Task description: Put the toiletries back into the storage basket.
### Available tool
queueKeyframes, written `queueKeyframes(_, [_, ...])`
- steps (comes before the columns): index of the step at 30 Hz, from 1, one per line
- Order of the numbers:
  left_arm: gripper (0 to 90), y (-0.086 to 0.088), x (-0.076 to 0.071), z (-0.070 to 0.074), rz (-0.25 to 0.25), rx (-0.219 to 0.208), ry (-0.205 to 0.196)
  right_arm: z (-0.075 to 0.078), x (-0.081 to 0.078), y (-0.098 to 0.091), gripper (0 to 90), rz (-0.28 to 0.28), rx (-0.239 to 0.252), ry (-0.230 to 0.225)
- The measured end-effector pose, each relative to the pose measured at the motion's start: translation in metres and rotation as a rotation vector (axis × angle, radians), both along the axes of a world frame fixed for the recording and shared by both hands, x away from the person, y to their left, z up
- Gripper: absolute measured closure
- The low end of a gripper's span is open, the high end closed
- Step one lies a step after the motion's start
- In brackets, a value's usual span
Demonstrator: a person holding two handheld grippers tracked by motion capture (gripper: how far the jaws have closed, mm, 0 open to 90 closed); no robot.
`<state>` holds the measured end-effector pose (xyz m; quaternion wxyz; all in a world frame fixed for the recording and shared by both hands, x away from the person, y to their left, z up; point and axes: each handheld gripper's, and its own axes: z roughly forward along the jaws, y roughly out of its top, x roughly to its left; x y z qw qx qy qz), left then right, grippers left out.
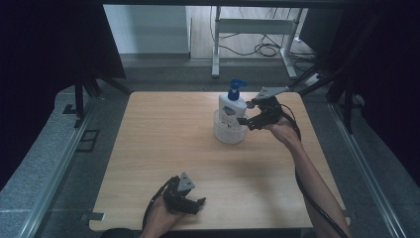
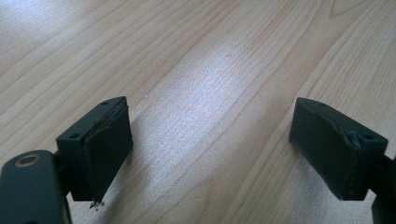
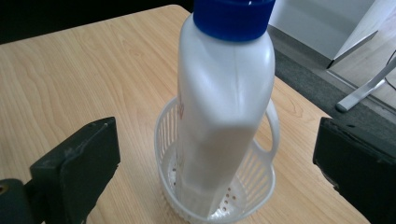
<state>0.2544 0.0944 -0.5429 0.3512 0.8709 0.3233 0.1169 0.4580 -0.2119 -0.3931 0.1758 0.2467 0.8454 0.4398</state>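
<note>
1. Basket (image 1: 229, 133): a small white slotted plastic basket with a loop handle, standing on the wooden worktop (image 1: 163, 144) toward its far right part. In the right gripper view its floor is pierced with small holes.
2. Bottle (image 1: 232, 106): a white pump bottle with a blue pump head, standing inside the basket. It looks upright from the high view and leaning in the right gripper view, where its base rests against the basket floor. A printed label faces the person; the wording is too small to read.
3. Contents: through the pale wall of the bottle a duller band shows low down in the right gripper view, but how full it is cannot be told.
4. Right gripper (image 1: 246, 112): held just beside the bottle on its right, about level with the label. Its fingers (image 3: 77, 165) are spread wide, one on each side of the bottle in its own view, and clear of it; nothing is pinched.
5. Left gripper (image 1: 197, 205): resting low at the near edge of the worktop, well apart from the basket. Its fingers (image 2: 105, 149) are spread over bare wood with nothing between them.
6. Cut off or obscured: the pump head is cropped at the top of the right gripper view. The basket's far wall is hidden behind the bottle. The room's sides are dark, and little can be made out there.
</note>
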Motion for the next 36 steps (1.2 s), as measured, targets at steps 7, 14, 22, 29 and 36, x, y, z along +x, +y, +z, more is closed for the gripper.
queueKeyframes(7, [12.6, 0.0, 0.0, 0.0, 0.001, 0.0, 0.001, -0.004, -0.01, -0.008, 0.6, -0.008, -0.009, 0.002])
queueKeyframes(14, [12.6, 0.0, 0.0, 0.0, 0.001, 0.0, 0.001, -0.007, -0.021, -0.015, 0.5, -0.019, -0.01, 0.016])
queueKeyframes(22, [12.6, 0.0, 0.0, 0.0, 0.003, -0.001, 0.002, -0.013, -0.032, -0.025, 0.3, -0.025, -0.002, 0.029])
queueKeyframes(29, [12.7, 0.0, 0.0, 0.0, 0.003, -0.001, 0.002, -0.018, -0.044, -0.034, 0.3, -0.034, -0.001, 0.026])
queueKeyframes(36, [12.7, 0.0, 0.0, 0.0, 0.003, -0.001, 0.002, -0.027, -0.053, -0.045, 0.3, -0.047, -0.006, 0.038])
